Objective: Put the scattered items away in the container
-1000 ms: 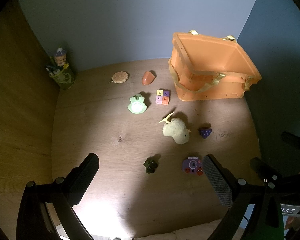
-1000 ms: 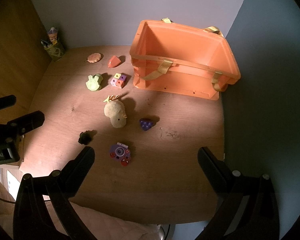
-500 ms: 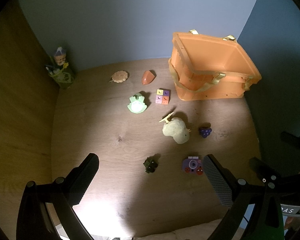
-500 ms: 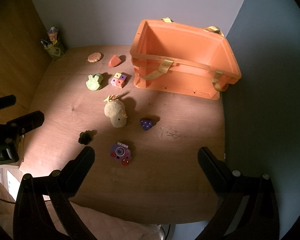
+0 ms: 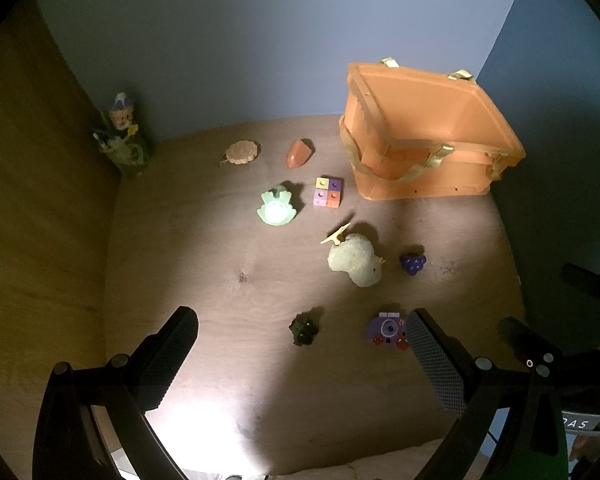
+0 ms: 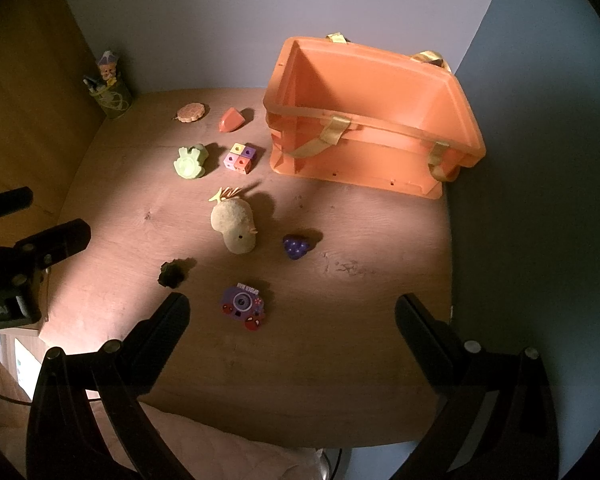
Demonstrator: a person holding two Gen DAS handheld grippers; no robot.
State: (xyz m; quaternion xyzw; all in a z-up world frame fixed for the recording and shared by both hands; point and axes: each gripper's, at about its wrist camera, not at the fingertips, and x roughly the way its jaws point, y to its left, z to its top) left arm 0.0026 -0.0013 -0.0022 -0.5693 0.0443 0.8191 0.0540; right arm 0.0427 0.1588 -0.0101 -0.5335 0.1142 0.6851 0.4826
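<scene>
An orange crate [image 5: 428,160] [image 6: 372,148] with yellow straps stands open at the table's back right. Scattered on the table: a plush chick [image 5: 354,260] [image 6: 234,224], purple grapes [image 5: 413,263] [image 6: 296,246], a purple toy camera [image 5: 387,330] [image 6: 243,305], a dark green toy [image 5: 303,329] [image 6: 171,273], a green frog [image 5: 277,209] [image 6: 189,161], a coloured cube block [image 5: 328,192] [image 6: 240,157], an orange wedge [image 5: 298,153] [image 6: 230,120] and a biscuit [image 5: 242,152] [image 6: 191,112]. My left gripper [image 5: 300,352] and right gripper [image 6: 292,332] are open and empty, above the front edge.
A green pencil cup with a figurine [image 5: 124,148] [image 6: 110,92] stands in the back left corner. Wood panel on the left, blue walls behind and right. The left gripper shows at the left of the right wrist view [image 6: 24,248].
</scene>
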